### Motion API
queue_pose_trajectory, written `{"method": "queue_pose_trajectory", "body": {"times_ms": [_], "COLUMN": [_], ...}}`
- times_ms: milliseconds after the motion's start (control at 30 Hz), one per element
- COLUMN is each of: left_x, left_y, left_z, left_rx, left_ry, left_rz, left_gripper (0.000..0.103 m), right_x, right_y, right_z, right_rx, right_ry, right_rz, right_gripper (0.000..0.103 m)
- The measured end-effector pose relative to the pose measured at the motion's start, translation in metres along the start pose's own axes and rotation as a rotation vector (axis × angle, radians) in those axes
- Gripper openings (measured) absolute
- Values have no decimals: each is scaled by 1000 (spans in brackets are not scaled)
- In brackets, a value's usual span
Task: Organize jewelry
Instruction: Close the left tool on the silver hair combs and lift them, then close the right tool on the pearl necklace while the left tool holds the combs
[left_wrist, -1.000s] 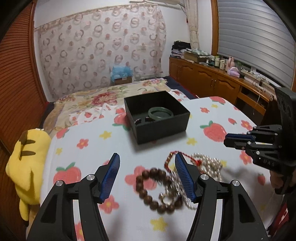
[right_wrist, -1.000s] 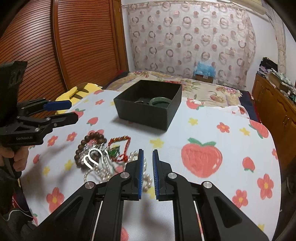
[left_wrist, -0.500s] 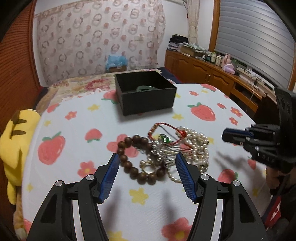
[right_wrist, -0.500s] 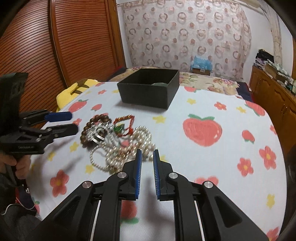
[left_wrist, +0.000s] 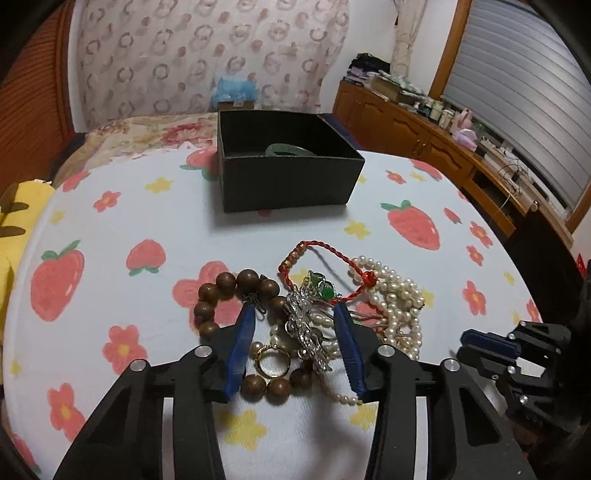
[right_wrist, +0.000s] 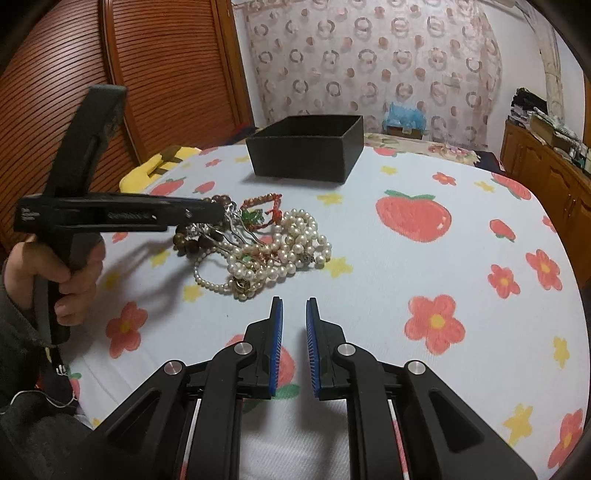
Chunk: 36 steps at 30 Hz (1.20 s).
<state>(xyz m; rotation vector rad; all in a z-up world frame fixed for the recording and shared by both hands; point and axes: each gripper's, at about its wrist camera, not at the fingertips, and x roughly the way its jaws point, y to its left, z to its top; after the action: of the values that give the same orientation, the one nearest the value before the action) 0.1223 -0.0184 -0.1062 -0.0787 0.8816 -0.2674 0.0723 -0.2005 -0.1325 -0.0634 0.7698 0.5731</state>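
A jewelry pile lies mid-table: a brown bead bracelet (left_wrist: 221, 291), a silver piece (left_wrist: 306, 328), a gold ring (left_wrist: 273, 360), a red cord bracelet (left_wrist: 325, 251) and pearl strands (left_wrist: 399, 306). My left gripper (left_wrist: 295, 317) is open, its fingers straddling the silver piece and ring, low over the pile. A black box (left_wrist: 284, 170) behind holds a green bangle (left_wrist: 288, 149). My right gripper (right_wrist: 293, 314) is nearly closed and empty, short of the pearls (right_wrist: 280, 251). The box also shows in the right wrist view (right_wrist: 306, 147).
The table has a strawberry-and-flower cloth (left_wrist: 110, 229). A yellow plush (left_wrist: 14, 218) sits off the left edge. A bed, a curtain and wooden cabinets (left_wrist: 424, 125) stand behind. The person's hand (right_wrist: 66, 280) holds the left gripper handle.
My left gripper has come down and forward onto the pile and narrowed around the silver piece. My right gripper has drawn back and lower, with the pile now farther ahead.
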Motion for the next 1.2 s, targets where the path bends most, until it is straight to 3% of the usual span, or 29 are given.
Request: {"method": "queue_pose_trajectory", "body": {"times_ms": [100, 233, 800, 1200], "left_x": [2, -5, -69, -84], "left_y": [-2, -5, -3, -9], "left_z": [-1, -2, -5, -7], "left_rx": [-4, 8, 22, 46], "left_ry": [5, -21, -229, -293], "left_rz": [-1, 22, 80, 96], "left_gripper": [23, 13, 8, 8], "right_x": [0, 0, 1, 26], "right_y": [-1, -2, 3, 3], "right_z": [-1, 0, 9, 47], "right_rx": [8, 14, -27, -109], "right_ry": [-4, -10, 1, 46], "right_rz": [8, 17, -3, -4], "right_gripper": [15, 15, 15, 15]}}
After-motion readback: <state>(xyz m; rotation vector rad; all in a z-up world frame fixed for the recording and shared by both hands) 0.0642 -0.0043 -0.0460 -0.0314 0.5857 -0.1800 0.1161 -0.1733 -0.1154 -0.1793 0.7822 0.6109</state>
